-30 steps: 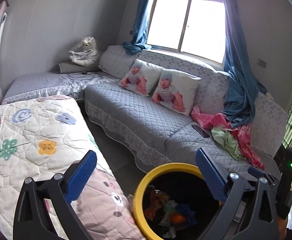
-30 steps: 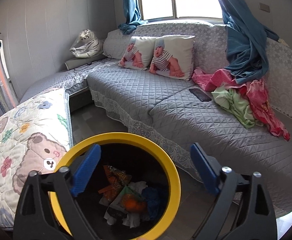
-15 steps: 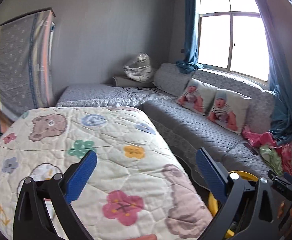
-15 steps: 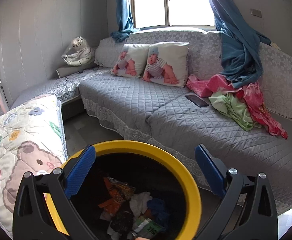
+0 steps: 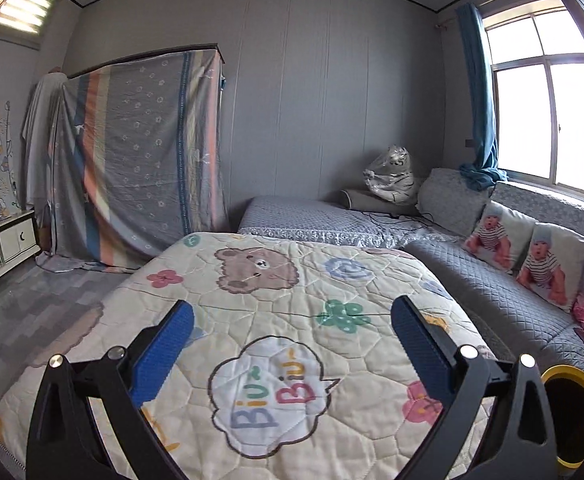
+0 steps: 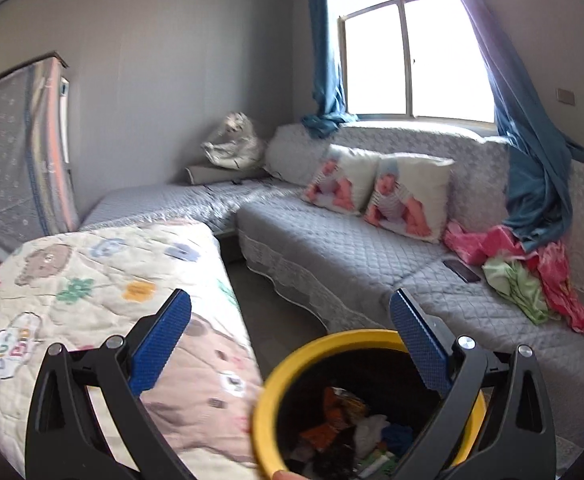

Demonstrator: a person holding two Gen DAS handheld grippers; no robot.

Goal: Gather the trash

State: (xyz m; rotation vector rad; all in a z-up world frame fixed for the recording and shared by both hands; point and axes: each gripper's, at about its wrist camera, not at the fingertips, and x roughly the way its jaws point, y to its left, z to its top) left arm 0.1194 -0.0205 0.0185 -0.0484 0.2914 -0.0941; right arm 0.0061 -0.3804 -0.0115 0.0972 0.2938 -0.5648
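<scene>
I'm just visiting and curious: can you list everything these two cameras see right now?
Bin: one, yellow rim, floor beside the bed, trash inside.
Quilt: one, cream, cartoon prints, on the bed.
Sofa: one, grey, under the window.
Pillows: two, baby prints, on the sofa.
Clothes: pile, pink and green, on the sofa.
Phone: one, black, beside the clothes.
Curtains: blue, at the window.
Left gripper: blue fingers, open.
Right gripper: blue fingers, open.

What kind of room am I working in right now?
Most likely a home living room or bedroom: a grey corner sofa with baby-print cushions under a curtained window, and a cartoon quilt beside the yellow-rimmed trash bin.
</scene>
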